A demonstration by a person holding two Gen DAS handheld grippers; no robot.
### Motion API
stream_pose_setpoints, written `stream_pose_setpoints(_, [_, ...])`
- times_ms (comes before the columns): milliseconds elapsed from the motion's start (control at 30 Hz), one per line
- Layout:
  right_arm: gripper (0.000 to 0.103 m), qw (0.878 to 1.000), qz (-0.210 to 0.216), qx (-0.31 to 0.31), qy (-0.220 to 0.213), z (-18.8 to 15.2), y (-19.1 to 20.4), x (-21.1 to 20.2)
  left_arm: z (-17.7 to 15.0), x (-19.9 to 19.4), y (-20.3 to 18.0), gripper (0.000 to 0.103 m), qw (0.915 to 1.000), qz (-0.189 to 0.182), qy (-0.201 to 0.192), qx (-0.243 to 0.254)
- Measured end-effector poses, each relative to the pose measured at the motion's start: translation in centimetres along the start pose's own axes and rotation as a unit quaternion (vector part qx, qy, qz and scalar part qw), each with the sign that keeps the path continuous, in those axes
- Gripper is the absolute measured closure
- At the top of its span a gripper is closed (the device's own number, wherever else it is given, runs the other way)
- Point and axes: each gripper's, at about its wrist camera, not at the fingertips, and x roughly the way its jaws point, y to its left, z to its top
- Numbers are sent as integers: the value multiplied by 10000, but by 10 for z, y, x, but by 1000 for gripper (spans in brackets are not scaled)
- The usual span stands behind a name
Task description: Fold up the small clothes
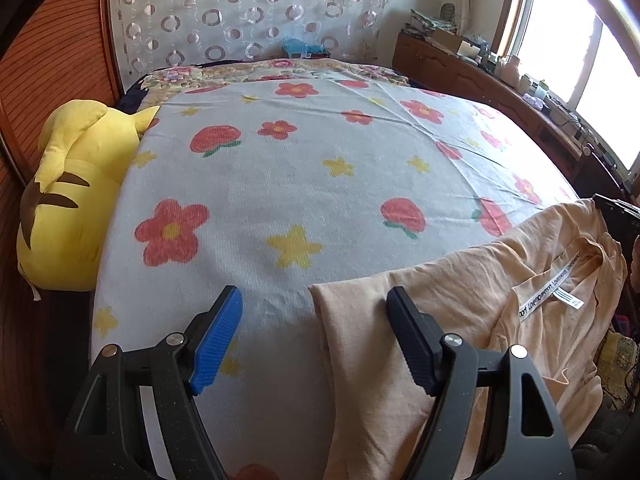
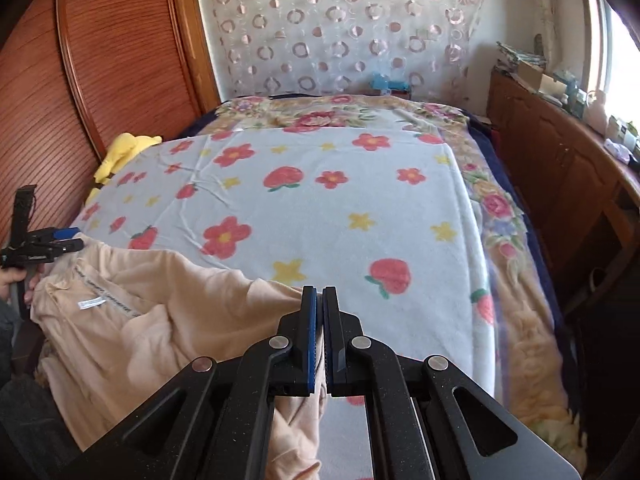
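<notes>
A peach shirt (image 1: 460,320) with a white neck label lies at the near edge of the bed on a white blanket (image 1: 280,184) with red flowers. My left gripper (image 1: 314,308) is open, its fingers on either side of the shirt's left corner, just above it. In the right wrist view the shirt (image 2: 168,312) lies to the left and my right gripper (image 2: 319,300) is shut on its right edge; cloth hangs below the pads. The left gripper (image 2: 66,240) shows at the shirt's far left corner.
A yellow plush toy (image 1: 68,196) lies at the bed's left edge against a wooden wardrobe (image 2: 100,80). A wooden cabinet (image 2: 560,168) with clutter runs along the right under the window. A patterned curtain (image 2: 340,28) hangs behind the bed.
</notes>
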Motion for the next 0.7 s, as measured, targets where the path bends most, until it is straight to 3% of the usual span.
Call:
stream_pose_setpoints(167, [100, 9999, -110, 8, 58, 2, 9, 11, 0, 1, -3, 27, 9999, 87, -11, 101])
stream_pose_setpoints(267, [88, 9997, -201, -39, 94, 4, 8, 12, 0, 1, -3, 27, 9999, 86, -10, 109])
stream_pose_setpoints(433, [58, 9999, -87, -64, 116, 4, 10, 11, 0, 1, -3, 27, 9999, 109, -18, 120])
stream_pose_setpoints(533, [55, 9996, 66, -171, 201, 4, 12, 17, 0, 0, -3, 28, 9999, 79, 62, 82])
stream_pose_setpoints(600, [55, 9992, 241, -283, 169, 3, 15, 19, 1, -4, -3, 37, 9999, -153, 74, 27])
stream_pose_setpoints(700, [55, 9988, 181, -328, 309, 2, 15, 27, -1, -5, -6, 50, 9995, -290, 97, 85])
